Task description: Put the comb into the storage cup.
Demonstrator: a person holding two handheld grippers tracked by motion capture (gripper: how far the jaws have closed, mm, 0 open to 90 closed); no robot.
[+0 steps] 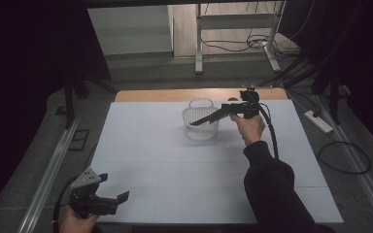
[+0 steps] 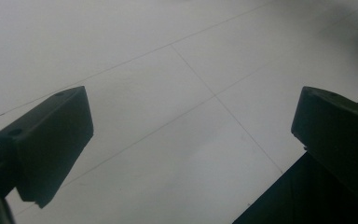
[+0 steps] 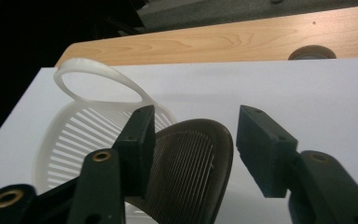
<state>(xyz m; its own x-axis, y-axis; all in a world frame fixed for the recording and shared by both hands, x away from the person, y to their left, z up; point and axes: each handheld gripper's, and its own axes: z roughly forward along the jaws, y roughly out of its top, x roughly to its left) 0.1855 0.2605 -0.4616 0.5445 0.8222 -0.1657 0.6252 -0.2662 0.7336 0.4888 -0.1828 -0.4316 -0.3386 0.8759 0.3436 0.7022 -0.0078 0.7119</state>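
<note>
A white plastic basket (image 1: 201,124) with thin slats and a loop handle stands on the white counter (image 1: 175,165), near the middle of its far edge. In the right claw view a dark brown slatted plastic piece (image 3: 191,172), curved like a scoop, sits in the basket and leans on its rim.

The right claw (image 1: 200,121) reaches in from the right, and its tips are over the basket. A hand in a dark sleeve (image 1: 272,194) holds it, and a black cable (image 1: 272,136) hangs from it. Its two black jaws stand apart. The dark piece is right behind the gap, close to one jaw, but I cannot tell if that jaw touches it. Nothing is squeezed between them.

The left claw (image 1: 114,191) is at the near left corner of the counter, held by the other hand. Its jaws are wide apart, with just bare white counter between them.

A strip of light wood (image 1: 175,95) shows along the far edge of the counter.
</note>
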